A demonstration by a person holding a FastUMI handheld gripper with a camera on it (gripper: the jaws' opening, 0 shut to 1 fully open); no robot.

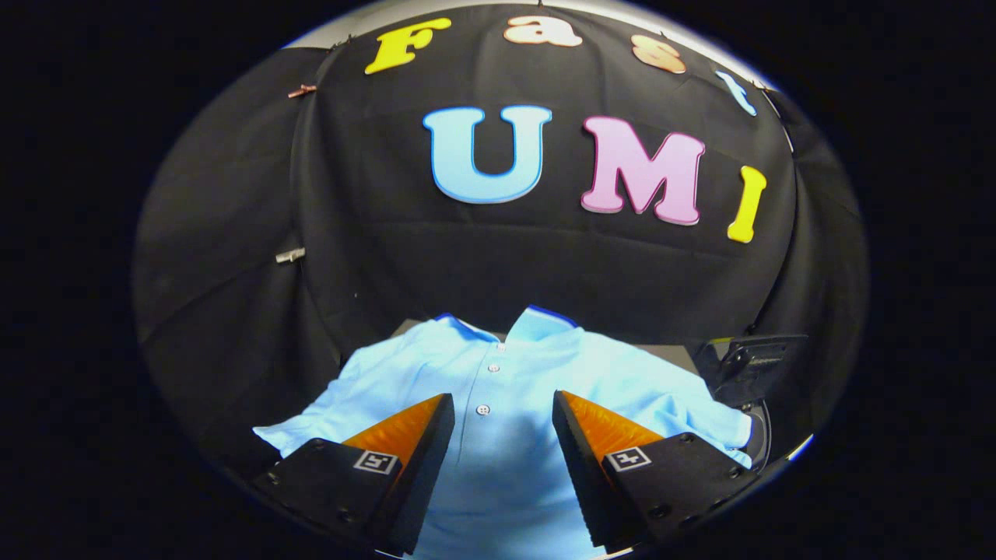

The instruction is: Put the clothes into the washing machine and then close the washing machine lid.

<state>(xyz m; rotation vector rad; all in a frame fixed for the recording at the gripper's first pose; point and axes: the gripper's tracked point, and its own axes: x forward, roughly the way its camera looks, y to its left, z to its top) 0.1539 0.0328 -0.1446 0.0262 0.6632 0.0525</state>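
A light blue polo shirt [513, 373] lies spread flat on a dark table, collar pointing away from me, its button placket running between my fingers. My gripper [503, 398] hovers open over the shirt's chest, with one finger on each side of the placket and nothing held. To the right, past the shirt's sleeve, a dark machine part with a round rim [753, 373] shows; I cannot tell if it is the washing machine or whether its lid is up.
The table's far edge [669, 351] shows just beyond the shirt's shoulders. Black cloth walls stand close behind and to the left. A small metal clip [289, 255] hangs on the left cloth.
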